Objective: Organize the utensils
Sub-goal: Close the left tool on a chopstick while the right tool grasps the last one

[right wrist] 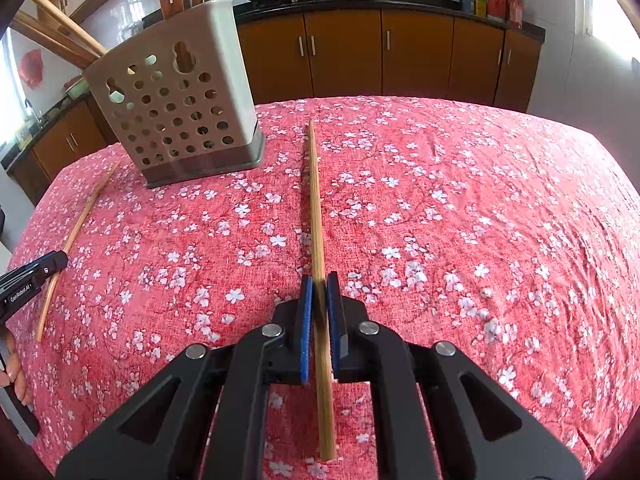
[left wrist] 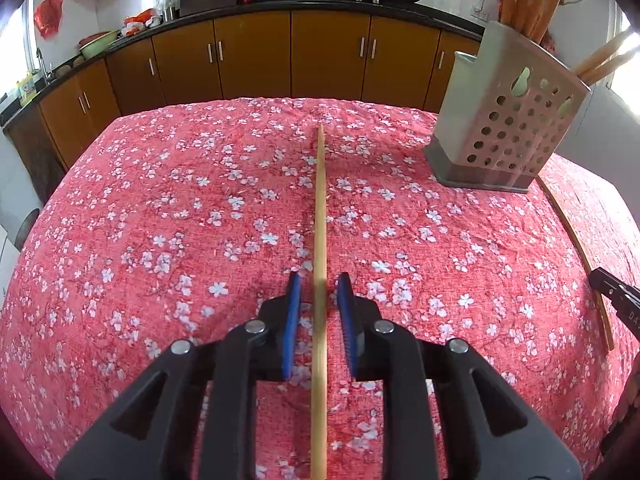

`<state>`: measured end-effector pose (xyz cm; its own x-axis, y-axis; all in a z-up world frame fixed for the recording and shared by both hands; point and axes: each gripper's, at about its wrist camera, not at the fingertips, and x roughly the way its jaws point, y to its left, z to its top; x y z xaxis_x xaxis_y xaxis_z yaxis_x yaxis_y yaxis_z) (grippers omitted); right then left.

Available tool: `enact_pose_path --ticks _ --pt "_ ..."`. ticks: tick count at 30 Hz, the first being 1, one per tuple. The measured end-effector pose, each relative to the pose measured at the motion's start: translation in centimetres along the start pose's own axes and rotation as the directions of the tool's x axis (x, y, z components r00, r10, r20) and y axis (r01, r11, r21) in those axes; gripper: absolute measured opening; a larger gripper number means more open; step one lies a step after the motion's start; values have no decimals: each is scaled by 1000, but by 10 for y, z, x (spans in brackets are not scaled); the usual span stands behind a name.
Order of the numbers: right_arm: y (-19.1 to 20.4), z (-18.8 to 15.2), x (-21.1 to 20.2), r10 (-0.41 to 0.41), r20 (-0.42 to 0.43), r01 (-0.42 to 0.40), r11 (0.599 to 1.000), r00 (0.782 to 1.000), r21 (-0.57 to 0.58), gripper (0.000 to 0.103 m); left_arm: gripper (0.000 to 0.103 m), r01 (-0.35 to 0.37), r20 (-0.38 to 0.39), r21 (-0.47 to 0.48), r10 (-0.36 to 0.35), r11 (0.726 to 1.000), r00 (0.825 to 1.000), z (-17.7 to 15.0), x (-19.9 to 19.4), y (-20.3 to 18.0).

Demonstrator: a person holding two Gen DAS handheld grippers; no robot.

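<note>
Left wrist view: the red cloth with white blossoms covers the whole table, and its far edge curves in front of a row of brown wooden cabinets. The cloth's left half is bare. At the far right stands a grey perforated metal utensil holder with several wooden chopsticks upright in it. The left gripper straddles 1 pale bamboo chopstick, which runs straight away from the camera between the blue pads. A gap shows on each side of the stick, so the jaws are slightly apart and not pressing it. A 2nd thin wooden chopstick lies near the right edge, just in front of the holder, with the black tip of the other gripper over its near part.

Right wrist view: the cloth to the right is bare up to the table's curved far edge. The holder sits far left. The right gripper is clamped tight on a darker, square-sided bamboo chopstick, which points away and ends just right of the holder's base. The pale chopstick lies at the left, its tip near the holder, beneath the left gripper's black finger.
</note>
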<state>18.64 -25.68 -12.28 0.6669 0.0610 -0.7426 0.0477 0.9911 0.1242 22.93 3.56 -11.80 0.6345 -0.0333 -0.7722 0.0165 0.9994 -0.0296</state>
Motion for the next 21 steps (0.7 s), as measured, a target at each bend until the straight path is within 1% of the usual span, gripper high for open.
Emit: enact_pose_path --ticks 5,21 --pt "3 0 3 -8 0 8 1000 1000 -7 9 21 16 2 -14 -16 1000 1000 1 0 1" --pt "3 -1 1 -16 1 16 1000 1000 -15 9 21 12 2 -14 -12 1000 1000 0 -2 0"
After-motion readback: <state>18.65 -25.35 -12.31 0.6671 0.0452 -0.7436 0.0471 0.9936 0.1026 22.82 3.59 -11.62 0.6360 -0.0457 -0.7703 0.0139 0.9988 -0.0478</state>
